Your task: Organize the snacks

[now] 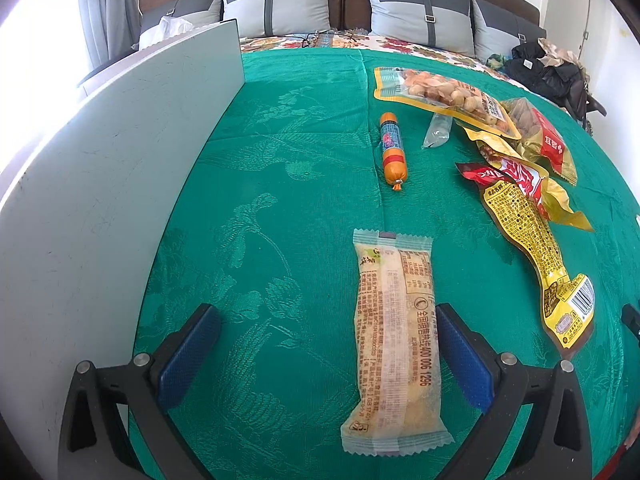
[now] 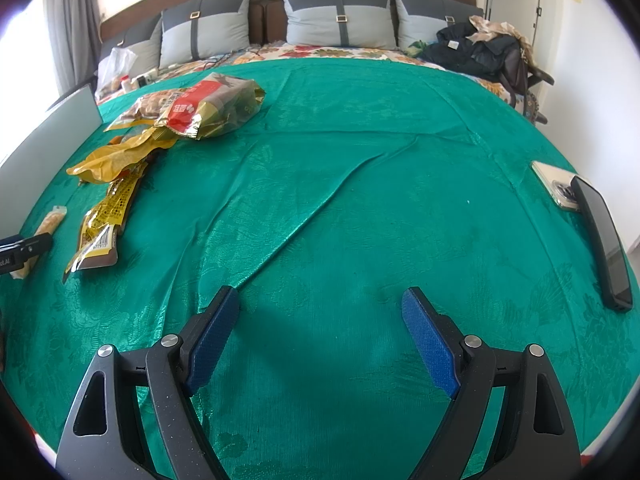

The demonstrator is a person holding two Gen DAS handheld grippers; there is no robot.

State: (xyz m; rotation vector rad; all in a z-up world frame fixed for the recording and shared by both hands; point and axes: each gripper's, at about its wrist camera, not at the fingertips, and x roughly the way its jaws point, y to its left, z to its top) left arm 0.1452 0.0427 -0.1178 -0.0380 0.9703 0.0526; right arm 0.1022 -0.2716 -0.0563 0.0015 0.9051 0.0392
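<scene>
Hardly begun, by the look of it: snacks lying loose, none gathered in any clear order.

Largest first: a green patterned satin cloth (image 2: 360,200) spread over a bed, creased in long folds toward the middle. Behind the cloth, a brown headboard with grey two-tone cushions (image 2: 336,16). At the far right corner of the cloth, a heap of dark clothes (image 2: 476,52). Along the left edge of the cloth, a pale grey flat board (image 1: 100,184), perhaps a box wall, hard to say.

On the right edge of the cloth, a black phone (image 2: 604,248) and, beside it, a light-coloured phone (image 2: 554,186).

Toward the left half of the cloth, a pile of yellow and red foil snack bags (image 1: 520,152), overlapping. Just left of the pile, a small orange sausage stick (image 1: 393,148). Nearer, a long pale yellow wrapped pastry bar (image 1: 394,340).

Left gripper (image 1: 328,360) released, spread wide around the bar, not touching yet. Right gripper (image 2: 320,340) released also, over bare cloth, holding nothing.

Left to do: nearly everything.
</scene>
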